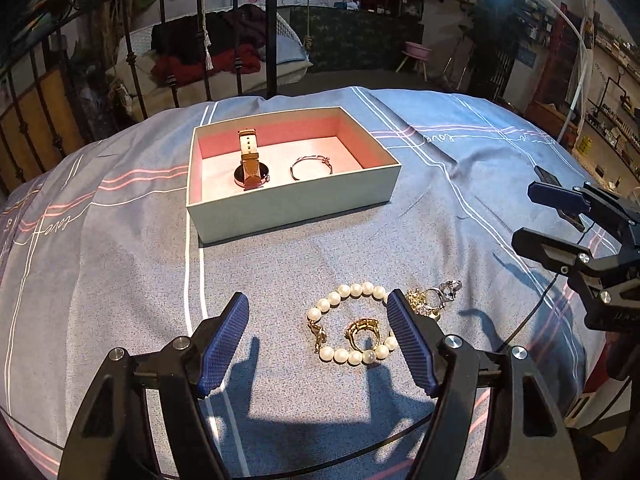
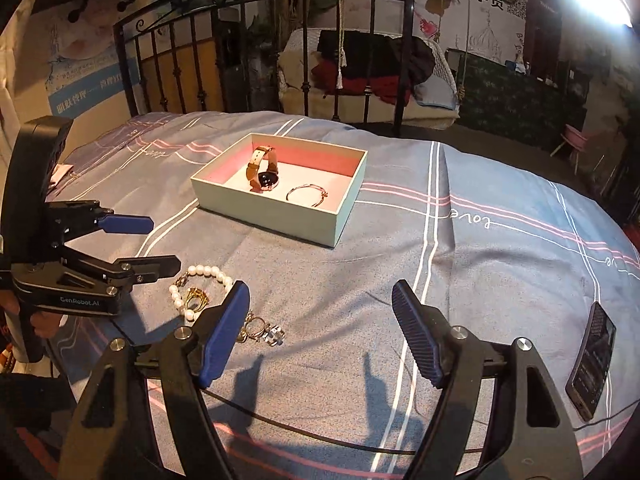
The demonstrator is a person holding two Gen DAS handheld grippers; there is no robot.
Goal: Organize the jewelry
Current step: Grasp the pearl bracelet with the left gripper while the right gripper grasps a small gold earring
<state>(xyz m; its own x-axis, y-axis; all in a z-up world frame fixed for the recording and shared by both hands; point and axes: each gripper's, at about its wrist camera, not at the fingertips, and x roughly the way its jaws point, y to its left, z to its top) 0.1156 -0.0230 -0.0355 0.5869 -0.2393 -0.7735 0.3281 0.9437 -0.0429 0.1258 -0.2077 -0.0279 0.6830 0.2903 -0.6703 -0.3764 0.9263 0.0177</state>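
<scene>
Loose jewelry waits on the bed while both my tools hang open over it.

The pearl bracelet [image 1: 352, 324] lies on the blue bedspread [image 1: 120, 280] with a gold ring [image 1: 362, 330] inside its loop and a cluster of rings [image 1: 434, 298] touching it at 2 o'clock. Beyond, at 11 o'clock, the open box [image 1: 292, 208] already holds a watch [image 1: 250, 164] and a thin bangle [image 1: 310, 166], so I judge these pieces go there next. My left tool [image 1: 318, 338] is spread wide and empty, straddling the bracelet, probably lined up for a pick. My right tool [image 2: 320, 332] is equally wide, holding nothing, parked aside at 3 o'clock near a phone [image 2: 592, 360].
</scene>
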